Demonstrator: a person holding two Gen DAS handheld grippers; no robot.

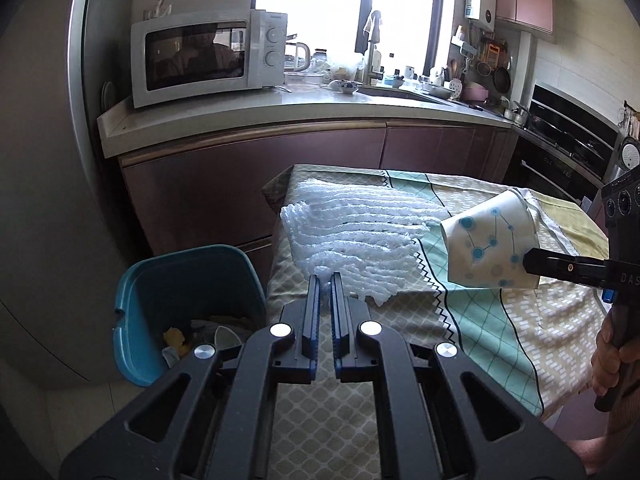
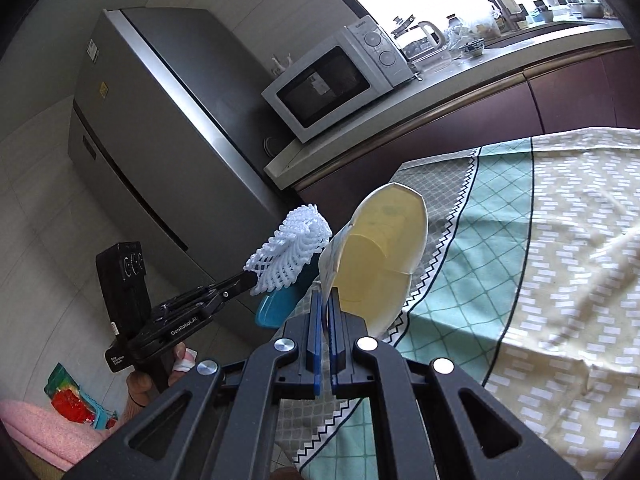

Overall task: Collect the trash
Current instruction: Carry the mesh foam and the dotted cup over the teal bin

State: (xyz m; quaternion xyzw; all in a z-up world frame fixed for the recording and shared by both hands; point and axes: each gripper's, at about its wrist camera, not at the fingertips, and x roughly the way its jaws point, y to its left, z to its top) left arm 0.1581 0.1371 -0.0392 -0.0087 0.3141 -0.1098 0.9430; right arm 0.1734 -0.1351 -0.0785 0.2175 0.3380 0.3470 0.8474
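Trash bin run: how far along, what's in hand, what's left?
Done: the blue trash bin beside the table already holds some scraps. In hand: the left gripper is shut on the white foam fruit net, and the right gripper is shut on the flattened paper cup, both lifted above the tablecloth. Left: drop both into the bin; no other trash shows on the cloth.

**Bin mouth open, table edge close beside it**

I see the blue bin [image 1: 176, 300] open-topped left of the table [image 1: 520, 320]; its cloth-covered edge crowds the bin's right rim. Fridge [image 2: 160, 140] and counter cabinets [image 1: 248, 184] wall off the far side.
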